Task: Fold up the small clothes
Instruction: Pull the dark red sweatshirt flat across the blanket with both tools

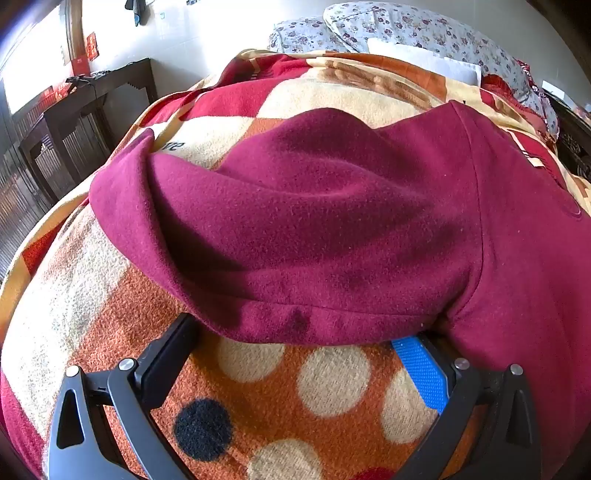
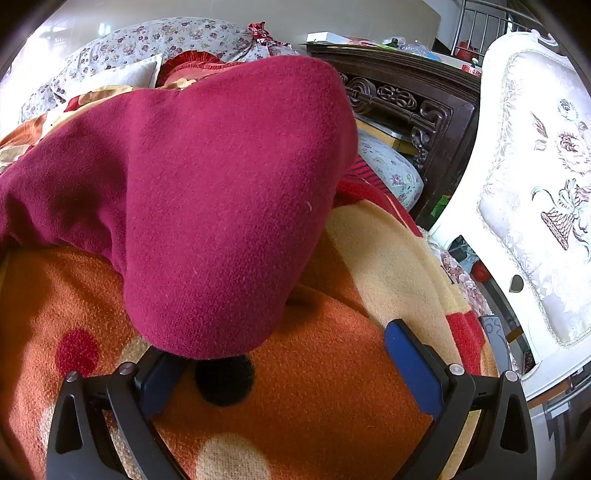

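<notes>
The left tool (image 1: pixel 301 334) stands spread wide and tilts down over the blanket (image 1: pixel 332 406), pinching nothing. To its far left, beyond the bed's edge, a dark desk (image 1: pixel 96 92) stands by a bright window. Straight ahead of this tool lies the maroon garment (image 1: pixel 332 221), its hemmed edge draped over both fingertips (image 1: pixel 419 363), so the tips are hidden and whether they touch the cloth cannot be told. Beyond the garment, floral pillows (image 1: pixel 406 26) lie at the far end of the bed. The right tool (image 2: pixel 280 341) is also spread wide and tilted down, with nothing between its pads. A rounded lobe of the same garment (image 2: pixel 207 199) hangs ahead of it and covers the tip of its left finger, while its right finger (image 2: pixel 412 363) stands clear over the blanket (image 2: pixel 332 387). A black dot (image 2: pixel 225 384) on the blanket shows just under the lobe, between the fingers. To the right of this tool are a carved dark headboard (image 2: pixel 406 99) and, further right, a white chair (image 2: pixel 535 184) with embroidered upholstery.
</notes>
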### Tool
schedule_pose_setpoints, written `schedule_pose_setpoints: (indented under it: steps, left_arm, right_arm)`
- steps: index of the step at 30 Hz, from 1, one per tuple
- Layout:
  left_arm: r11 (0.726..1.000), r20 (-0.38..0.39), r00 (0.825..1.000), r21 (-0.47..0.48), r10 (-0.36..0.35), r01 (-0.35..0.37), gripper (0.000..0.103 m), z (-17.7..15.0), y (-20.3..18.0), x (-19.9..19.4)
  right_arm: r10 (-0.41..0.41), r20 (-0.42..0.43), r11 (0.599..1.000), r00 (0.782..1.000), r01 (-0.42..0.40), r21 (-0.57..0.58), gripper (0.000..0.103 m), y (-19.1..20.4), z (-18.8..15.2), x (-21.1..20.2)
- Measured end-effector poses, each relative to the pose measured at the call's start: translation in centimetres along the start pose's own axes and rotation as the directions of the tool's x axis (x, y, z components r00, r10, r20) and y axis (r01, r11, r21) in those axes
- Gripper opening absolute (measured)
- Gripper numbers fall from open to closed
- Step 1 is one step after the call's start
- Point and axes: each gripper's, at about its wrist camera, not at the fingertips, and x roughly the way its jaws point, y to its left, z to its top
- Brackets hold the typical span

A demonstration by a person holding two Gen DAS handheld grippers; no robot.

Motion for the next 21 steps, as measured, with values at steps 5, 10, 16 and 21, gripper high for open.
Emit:
schedule_pose_setpoints:
  steps: [5, 10, 16, 21]
  left_arm:
    - [1.0, 0.006, 1.0, -0.008, -0.01, 0.01, 0.103, 0.0, 0.0, 0.0]
    - [1.0, 0.005, 1.0, -0.006, -0.008, 0.008, 0.103, 0.0, 0.0, 0.0]
    - [0.999, -0.049, 0.998, -0.008, -0.041, 0.041, 0.103, -0.1, 0.2, -1.5]
    - [0.996, 0.002, 0.997, -0.012, -0.083, 0.083, 0.103, -1.8, -0.4, -5.5]
  right_arm:
    - [0.0, 0.0, 1.0, 1.0, 0.0, 0.0, 0.103, 0.0, 0.0, 0.0]
    - [0.0, 0.001, 1.0, 1.0, 0.0, 0.0, 0.103, 0.0, 0.0, 0.0]
    - [-0.005, 0.002, 1.0, 1.0, 0.005, -0.004, 0.103, 0.1, 0.1, 0.0]
    - [-0.009, -0.001, 1.0, 1.0, 0.009, -0.008, 0.103, -0.2, 0.5, -0.1]
